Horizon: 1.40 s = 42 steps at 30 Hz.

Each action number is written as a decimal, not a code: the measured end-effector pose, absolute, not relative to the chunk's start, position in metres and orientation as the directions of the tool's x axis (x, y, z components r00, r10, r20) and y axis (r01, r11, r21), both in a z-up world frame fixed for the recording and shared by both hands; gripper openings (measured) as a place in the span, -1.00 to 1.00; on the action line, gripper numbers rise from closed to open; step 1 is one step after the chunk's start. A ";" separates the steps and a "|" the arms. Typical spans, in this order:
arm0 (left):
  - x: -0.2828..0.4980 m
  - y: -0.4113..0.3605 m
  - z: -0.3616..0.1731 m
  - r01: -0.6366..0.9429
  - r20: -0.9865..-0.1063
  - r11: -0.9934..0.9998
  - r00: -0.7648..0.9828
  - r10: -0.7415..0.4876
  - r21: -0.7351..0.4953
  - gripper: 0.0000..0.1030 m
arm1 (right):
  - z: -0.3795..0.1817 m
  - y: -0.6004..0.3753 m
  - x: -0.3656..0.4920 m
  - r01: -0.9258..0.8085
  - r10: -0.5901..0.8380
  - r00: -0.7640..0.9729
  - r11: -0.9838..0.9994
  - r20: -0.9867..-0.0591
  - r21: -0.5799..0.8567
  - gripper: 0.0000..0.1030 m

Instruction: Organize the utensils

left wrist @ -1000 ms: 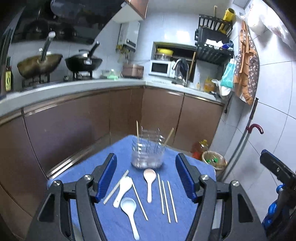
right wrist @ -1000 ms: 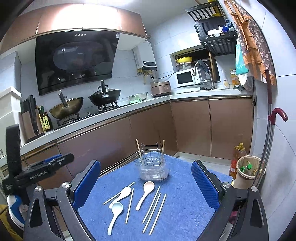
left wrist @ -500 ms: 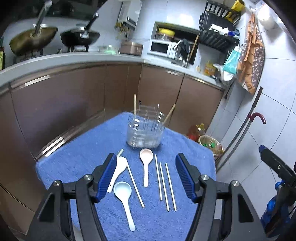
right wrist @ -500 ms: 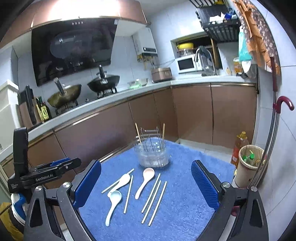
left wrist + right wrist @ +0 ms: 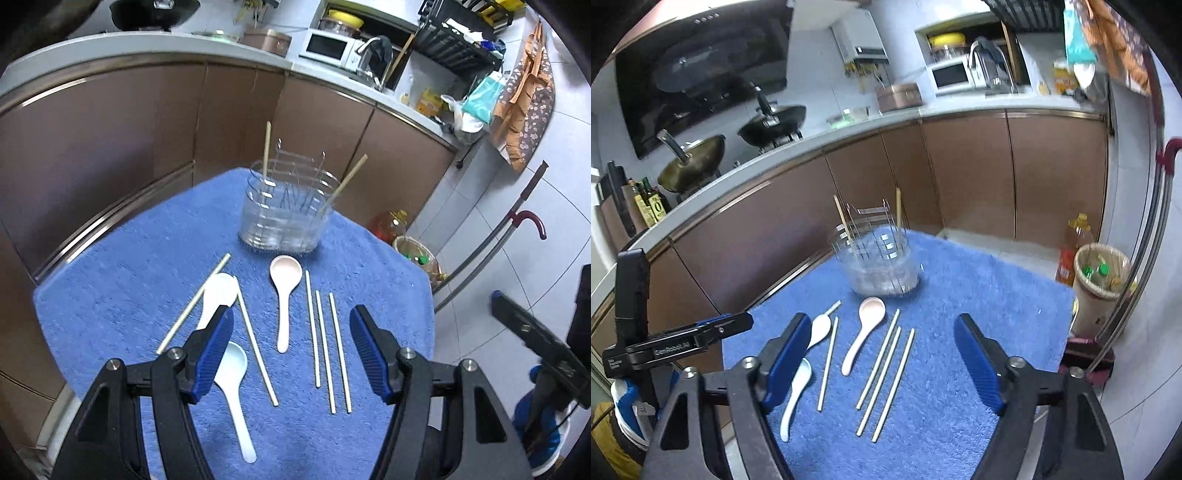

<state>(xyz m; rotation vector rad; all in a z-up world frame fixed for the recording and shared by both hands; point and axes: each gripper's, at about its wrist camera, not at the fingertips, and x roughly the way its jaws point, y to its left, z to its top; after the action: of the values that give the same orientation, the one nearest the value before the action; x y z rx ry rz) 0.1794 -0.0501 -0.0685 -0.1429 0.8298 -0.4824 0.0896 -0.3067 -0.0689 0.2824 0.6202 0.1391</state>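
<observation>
On a blue towel-covered table [image 5: 122, 280] lie three spoons and several wooden chopsticks. A pink spoon [image 5: 283, 295] [image 5: 862, 334] lies in the middle, with three chopsticks [image 5: 325, 343] [image 5: 886, 373] to its right. Two white spoons [image 5: 231, 384] [image 5: 796, 395] and two more chopsticks lie to its left. Behind them stands a clear holder with a wire rack [image 5: 286, 218] [image 5: 882, 262], two chopsticks upright in it. My left gripper [image 5: 291, 347] hovers open above the utensils. My right gripper [image 5: 882, 354] is also above them, its jaws closing with nothing pressed between them.
Brown kitchen cabinets under a white counter [image 5: 110, 48] run behind the table, with woks [image 5: 694, 162] on the stove. A wicker bin [image 5: 1102, 284] and an oil bottle [image 5: 1071, 251] stand on the floor at the right. The other gripper's body [image 5: 665, 347] shows at the left.
Both grippers have moved forward and down toward the utensils, which now look larger and nearer. The right gripper's jaws have narrowed. The utensils have not moved.
</observation>
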 end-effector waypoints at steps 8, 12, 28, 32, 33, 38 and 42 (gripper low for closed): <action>0.202 -0.090 -0.102 0.421 -0.734 0.844 0.447 -0.512 -0.333 0.12 | -0.114 -0.306 0.132 -0.053 0.284 0.676 0.939 -0.680 0.339 -0.18; 0.215 -0.111 -0.127 0.425 -0.775 0.831 0.360 -0.519 -0.359 -0.12 | -0.138 -0.307 0.152 -0.049 0.335 0.606 0.921 -0.722 0.386 -0.28; 0.279 -0.166 -0.192 0.385 -0.865 0.850 0.204 -0.458 -0.359 -0.76 | -0.186 -0.310 0.209 -0.027 0.363 0.475 0.916 -0.802 0.399 -0.52; 0.288 -0.176 -0.202 0.385 -0.883 0.859 0.188 -0.430 -0.336 -0.78 | -0.193 -0.307 0.219 -0.028 0.365 0.454 0.917 -0.812 0.397 -0.54; 0.291 -0.178 -0.204 0.383 -0.888 0.863 0.183 -0.421 -0.330 -0.78 | -0.194 -0.307 0.221 -0.028 0.364 0.449 0.918 -0.816 0.394 -0.54; 0.299 -0.185 -0.218 0.380 -0.905 0.871 0.160 -0.394 -0.312 -0.78 | -0.202 -0.303 0.233 -0.025 0.359 0.422 0.923 -0.833 0.385 -0.54; 0.308 -0.188 -0.228 0.374 -0.913 0.873 0.136 -0.385 -0.312 -0.78 | -0.207 -0.301 0.242 -0.026 0.349 0.404 0.928 -0.846 0.371 -0.54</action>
<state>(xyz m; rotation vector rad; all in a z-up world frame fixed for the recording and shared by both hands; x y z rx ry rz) 0.3082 -0.1884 -0.2282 -0.0093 1.3253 -0.5496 0.2425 -0.3008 -0.2070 0.3216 1.1355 0.2424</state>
